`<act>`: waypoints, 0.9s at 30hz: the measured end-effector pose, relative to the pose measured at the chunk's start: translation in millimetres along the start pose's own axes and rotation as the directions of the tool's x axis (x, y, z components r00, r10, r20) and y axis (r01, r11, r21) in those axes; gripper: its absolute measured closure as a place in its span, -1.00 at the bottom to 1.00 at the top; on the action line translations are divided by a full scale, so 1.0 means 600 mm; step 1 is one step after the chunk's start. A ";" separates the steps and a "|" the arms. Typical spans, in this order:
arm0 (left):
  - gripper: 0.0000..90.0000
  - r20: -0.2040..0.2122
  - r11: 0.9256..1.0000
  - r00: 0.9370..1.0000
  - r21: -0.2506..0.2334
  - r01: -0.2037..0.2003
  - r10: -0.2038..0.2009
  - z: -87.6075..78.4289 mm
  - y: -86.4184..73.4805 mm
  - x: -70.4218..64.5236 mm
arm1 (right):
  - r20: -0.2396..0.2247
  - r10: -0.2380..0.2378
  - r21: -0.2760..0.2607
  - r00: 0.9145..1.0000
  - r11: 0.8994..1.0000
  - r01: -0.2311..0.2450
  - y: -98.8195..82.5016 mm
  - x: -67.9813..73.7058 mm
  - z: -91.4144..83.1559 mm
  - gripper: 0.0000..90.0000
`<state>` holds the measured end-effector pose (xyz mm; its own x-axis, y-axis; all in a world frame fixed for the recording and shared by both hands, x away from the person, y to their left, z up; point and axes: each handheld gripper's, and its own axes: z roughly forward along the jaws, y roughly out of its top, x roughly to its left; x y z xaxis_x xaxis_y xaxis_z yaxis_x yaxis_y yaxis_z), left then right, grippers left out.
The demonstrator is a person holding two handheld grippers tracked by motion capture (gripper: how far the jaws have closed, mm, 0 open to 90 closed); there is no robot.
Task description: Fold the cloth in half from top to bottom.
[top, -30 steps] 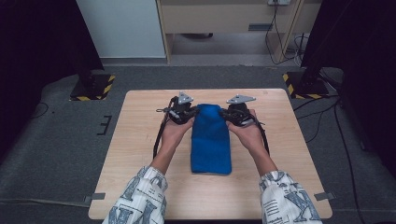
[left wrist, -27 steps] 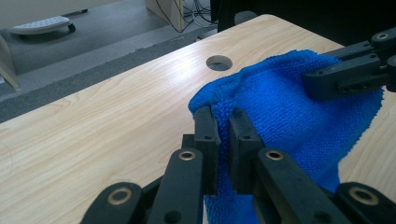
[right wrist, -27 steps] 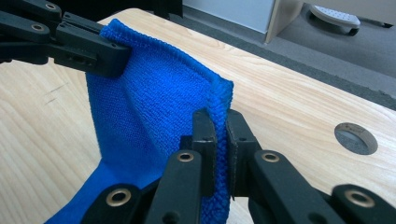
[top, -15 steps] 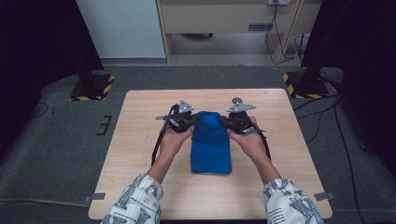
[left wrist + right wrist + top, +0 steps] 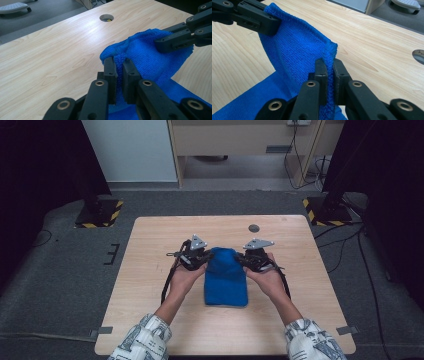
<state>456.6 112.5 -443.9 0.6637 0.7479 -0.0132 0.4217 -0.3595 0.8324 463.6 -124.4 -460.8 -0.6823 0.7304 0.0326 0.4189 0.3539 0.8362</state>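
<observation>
A blue cloth (image 5: 226, 279) lies lengthwise on the wooden table (image 5: 150, 250), its far end lifted and curling back toward the person. My left gripper (image 5: 202, 258) is shut on the far left corner of the blue cloth (image 5: 145, 53), pinched between the black jaws of the left gripper (image 5: 119, 65). At the far right corner, my right gripper (image 5: 244, 258) is shut on the blue cloth (image 5: 297, 50), whose edge stands up between the jaws of the right gripper (image 5: 330, 65). Each gripper view also shows the other gripper clamped on the cloth's opposite corner.
A round cable hole (image 5: 254, 228) sits in the table near its far edge, beyond the cloth. Bare wood lies on both sides of the cloth. Beyond the table are dark stands with striped bases (image 5: 97, 215) and a cabinet.
Both grippers have drawn the cloth's far end toward the person and lower. The visible length of cloth on the table has shortened as the far part folds over.
</observation>
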 end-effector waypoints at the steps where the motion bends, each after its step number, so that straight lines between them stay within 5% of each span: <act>1: 0.84 0.003 1.000 1.000 -0.001 0.004 -0.004 -0.001 -0.001 -0.001 | -0.004 0.003 -0.004 1.000 1.000 -0.003 -0.002 0.001 -0.001 0.88; 20: 0.76 0.045 0.999 0.998 -0.009 0.052 -0.051 -0.014 -0.035 -0.005 | -0.051 0.013 -0.011 0.999 1.000 -0.014 -0.028 0.022 -0.018 0.88; 22: 0.64 0.047 0.998 0.997 -0.015 0.061 -0.060 -0.014 -0.039 -0.005 | -0.056 0.007 -0.012 0.998 1.000 -0.007 -0.028 0.021 -0.019 0.88; 26: -0.04 0.043 0.993 0.993 -0.047 0.113 -0.111 -0.016 -0.047 -0.001 | -0.066 0.005 -0.016 0.998 1.000 -0.007 -0.030 0.023 -0.017 0.89; 27: -0.28 0.077 0.988 0.988 -0.054 0.141 -0.137 -0.021 -0.050 0.004 | -0.073 0.002 -0.011 0.997 1.000 -0.003 -0.033 0.026 -0.014 0.89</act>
<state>438.0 132.1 -462.0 0.6450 0.7451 -0.1696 0.4772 -0.2194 0.8510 439.7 -125.1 -472.0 -0.7233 0.6866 0.0741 0.4142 0.3456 0.8420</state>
